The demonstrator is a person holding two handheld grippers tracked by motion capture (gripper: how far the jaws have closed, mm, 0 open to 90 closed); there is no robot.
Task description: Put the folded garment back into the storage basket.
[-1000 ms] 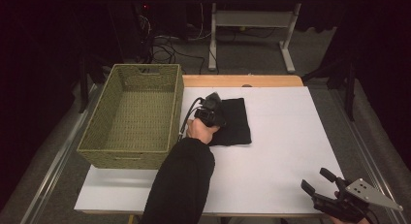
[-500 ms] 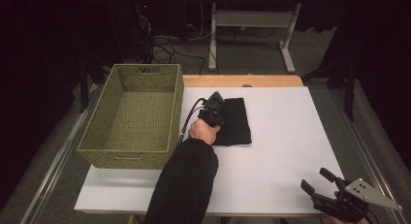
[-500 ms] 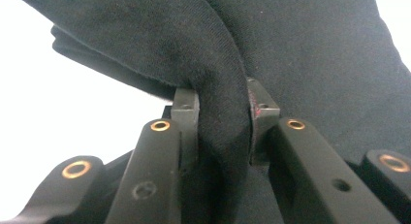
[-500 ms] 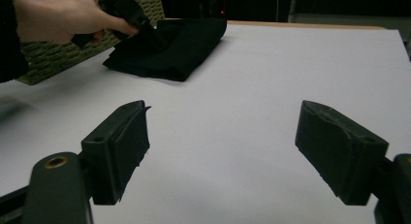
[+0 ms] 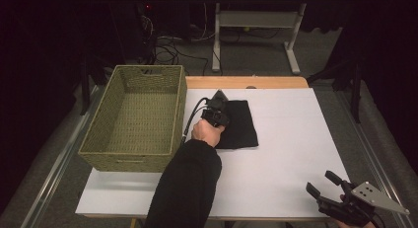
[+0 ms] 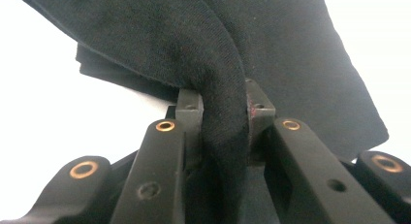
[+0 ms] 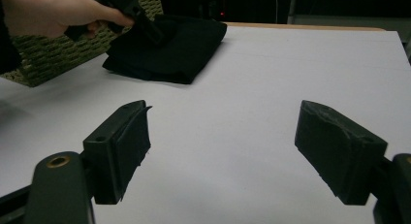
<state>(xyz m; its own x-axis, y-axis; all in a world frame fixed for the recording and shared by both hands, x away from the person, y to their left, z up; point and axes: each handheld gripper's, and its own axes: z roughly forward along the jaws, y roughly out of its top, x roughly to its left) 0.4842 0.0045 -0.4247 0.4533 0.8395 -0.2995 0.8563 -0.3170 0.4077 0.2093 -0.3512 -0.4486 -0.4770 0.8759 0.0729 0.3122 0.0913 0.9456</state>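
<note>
In the high view the left gripper [image 5: 215, 111] is lying over the near-left part of a folded black cloth [image 5: 240, 127], and the hand [image 5: 207, 133] and dark sleeve [image 5: 185, 188] are hiding how its fingers are standing. The left gripper view is showing that detail: the two fingers [image 6: 189, 117] are pinching a raised fold of the cloth [image 6: 218, 88] between them, with the rest of the cloth spreading out on the white table [image 6: 43, 98]. The cloth is sitting near the middle of the table [image 5: 291, 154], just beside a woven basket [image 5: 133, 117]. The right gripper [image 5: 329, 188] is sitting at the near right corner, partly cut off by the frame edge. In its own view its fingers [image 7: 123, 146] are standing wide apart over bare table, holding nothing.
</note>
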